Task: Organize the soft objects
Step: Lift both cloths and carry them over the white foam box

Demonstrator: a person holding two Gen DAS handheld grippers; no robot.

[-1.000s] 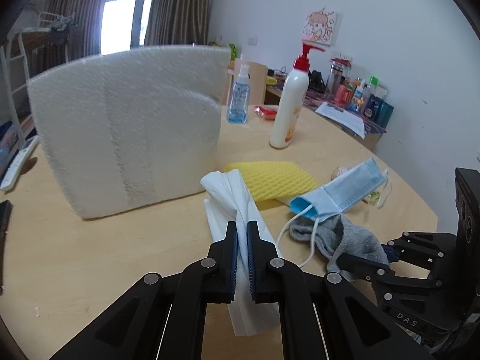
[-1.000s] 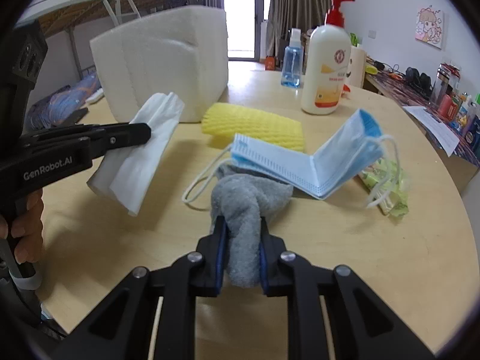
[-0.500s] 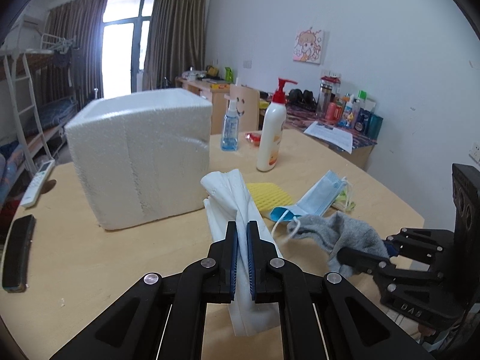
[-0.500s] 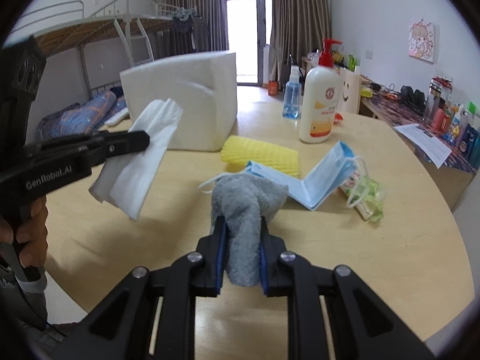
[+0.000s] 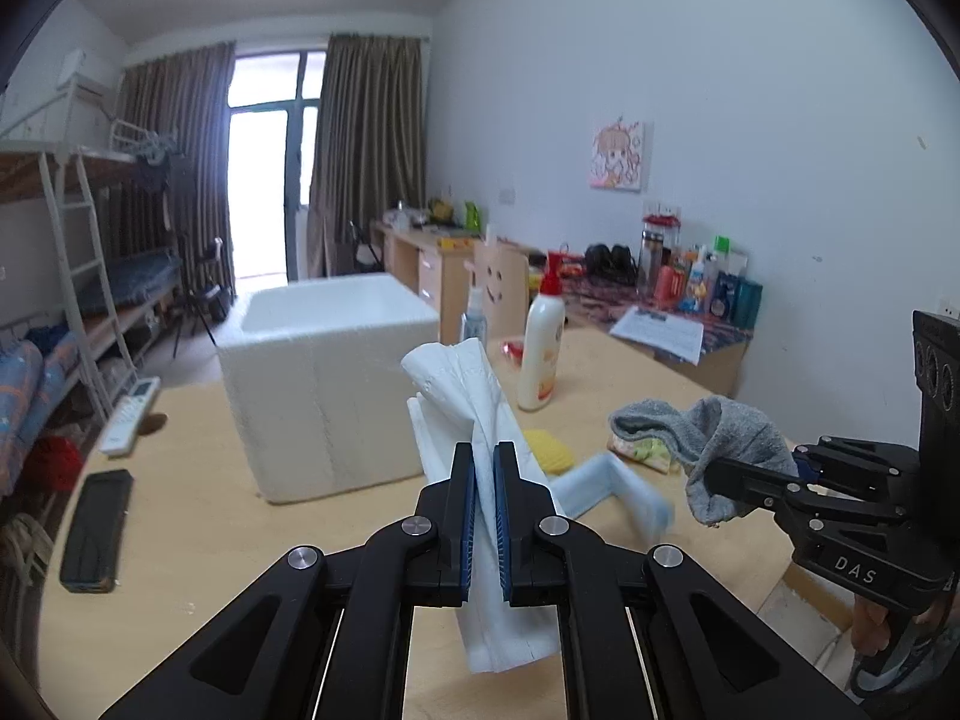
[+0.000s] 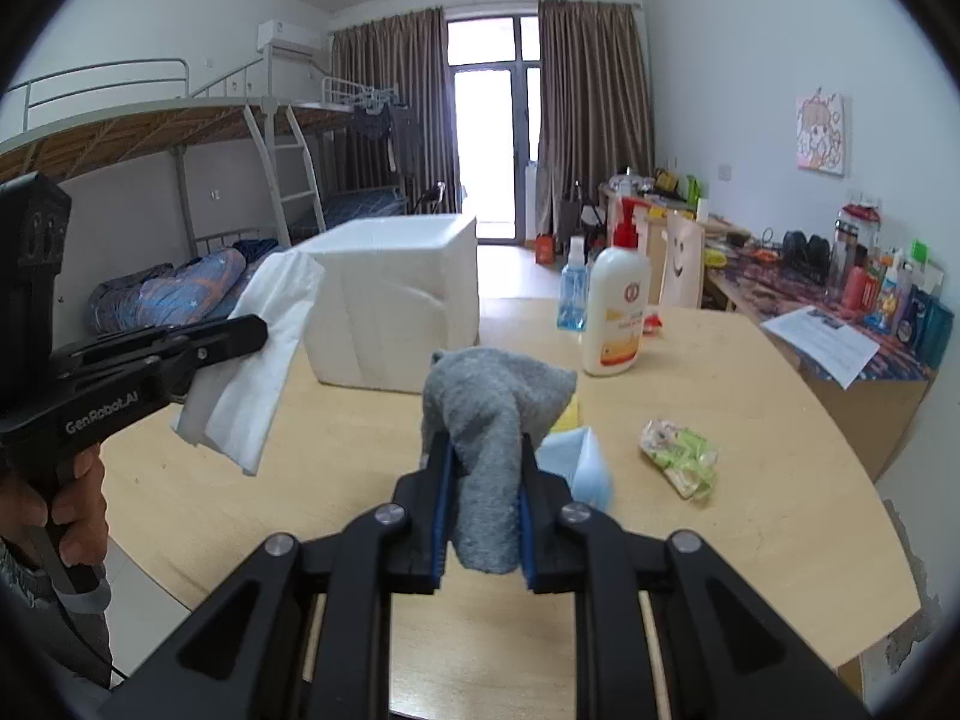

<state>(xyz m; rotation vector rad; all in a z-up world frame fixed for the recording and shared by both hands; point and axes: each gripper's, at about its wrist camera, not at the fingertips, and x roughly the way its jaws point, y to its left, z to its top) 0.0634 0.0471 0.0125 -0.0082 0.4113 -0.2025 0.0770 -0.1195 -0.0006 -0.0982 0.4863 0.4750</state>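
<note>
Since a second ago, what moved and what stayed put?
Both grippers rose high above the table. The left gripper carried up the white tissue; the right gripper lifted the gray sock off the blue mask, which slipped free and lies blurred on the table. Both grips stayed shut. The foam box, yellow sponge and lotion bottle stayed put.

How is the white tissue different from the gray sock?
The white tissue is thin, flat and folded; the gray sock is thick, fuzzy and lumpy. The tissue is pinched in the left hand-held gripper, the sock in the right hand-held gripper. Both are soft, droop, and hang above the table.
</note>
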